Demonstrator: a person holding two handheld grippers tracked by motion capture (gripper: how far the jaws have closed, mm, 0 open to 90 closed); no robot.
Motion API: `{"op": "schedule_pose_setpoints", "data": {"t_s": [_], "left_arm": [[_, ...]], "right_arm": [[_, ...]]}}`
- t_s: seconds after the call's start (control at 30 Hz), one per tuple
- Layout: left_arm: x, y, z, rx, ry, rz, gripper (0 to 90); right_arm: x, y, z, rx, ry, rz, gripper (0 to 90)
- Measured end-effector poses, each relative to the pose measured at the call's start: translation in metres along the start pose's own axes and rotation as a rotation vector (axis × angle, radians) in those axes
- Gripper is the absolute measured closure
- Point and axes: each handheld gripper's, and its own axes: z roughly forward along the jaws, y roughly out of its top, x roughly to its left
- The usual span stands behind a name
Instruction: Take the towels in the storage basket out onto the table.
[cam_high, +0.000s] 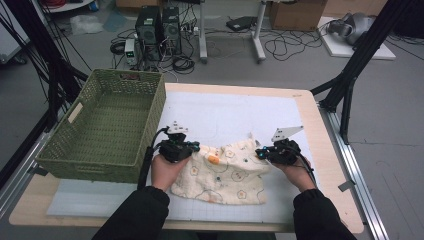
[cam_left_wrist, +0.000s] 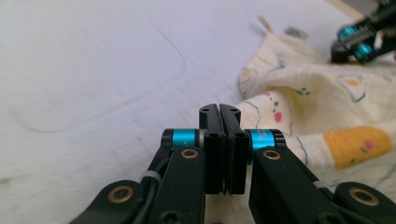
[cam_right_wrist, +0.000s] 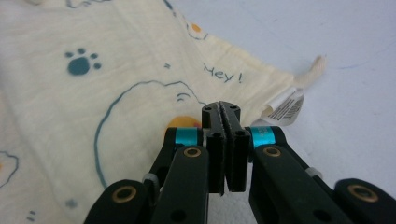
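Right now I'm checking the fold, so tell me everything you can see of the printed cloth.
The printed cloth is cream, soft-looking fabric with flower, paw and orange motifs and the words "Hey!". It lies rumpled on the white mat, right of the green basket. One corner bears a white care label and a short cord. The left gripper and right gripper sit shut at its upper corners; whether fabric is pinched is unclear.

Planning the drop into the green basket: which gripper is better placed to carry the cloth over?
Left, probably. The left gripper, shut on the cloth edge, sits right beside the green basket; the right gripper pinches the far side.
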Motion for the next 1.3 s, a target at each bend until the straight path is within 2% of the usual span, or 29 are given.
{"op": "schedule_pose_setpoints", "data": {"t_s": [0.07,0.13,0.2,0.27,0.33,0.4,0.43,0.5,0.67,0.77,0.87,1.13,1.3], "left_arm": [[0.002,-0.001,-0.008,-0.044,0.053,-0.005,88.0],[0.003,-0.005,-0.012,-0.058,0.071,-0.018,88.0],[0.005,-0.011,-0.011,-0.013,0.046,-0.041,87.8],[0.005,-0.017,-0.008,0.031,0.031,-0.041,87.4],[0.006,-0.022,-0.005,0.071,-0.004,-0.048,85.3],[0.006,-0.023,-0.007,0.059,-0.006,-0.046,75.6],[0.006,-0.023,-0.008,0.05,-0.011,-0.047,71.4],[0.006,-0.021,-0.013,0.029,-0.008,-0.046,69.5],[0.009,-0.017,-0.026,-0.024,-0.037,-0.073,66.3],[0.009,-0.016,-0.031,-0.026,-0.04,-0.06,65.4],[0.005,-0.019,-0.033,0.0,-0.038,-0.032,65.4],[-0.002,-0.045,-0.032,0.097,-0.057,0.014,64.1],[-0.007,-0.054,-0.033,0.13,-0.054,0.048,63.1]], "right_arm": [[0.0,0.0,-0.003,-0.009,-0.004,0.01,89.4],[0.0,-0.001,-0.005,-0.017,-0.016,0.027,89.4],[0.0,-0.002,-0.004,-0.006,-0.011,0.041,89.4],[0.0,-0.004,-0.001,0.029,-0.007,0.052,89.3],[-0.001,-0.005,0.001,0.028,0.006,0.053,88.5],[0.001,-0.003,-0.002,0.0,-0.007,0.054,79.4],[0.003,-0.002,-0.005,-0.022,-0.004,0.055,78.2],[0.007,0.0,-0.012,-0.048,-0.015,0.038,74.4],[0.021,0.002,-0.029,-0.119,0.04,0.009,69.9],[0.033,0.004,-0.033,-0.131,0.07,-0.022,68.7],[0.045,0.002,-0.032,-0.131,0.1,-0.051,66.9],[0.071,-0.012,-0.021,-0.113,0.168,-0.098,62.6],[0.082,-0.017,-0.017,-0.087,0.195,-0.125,61.4]]}}
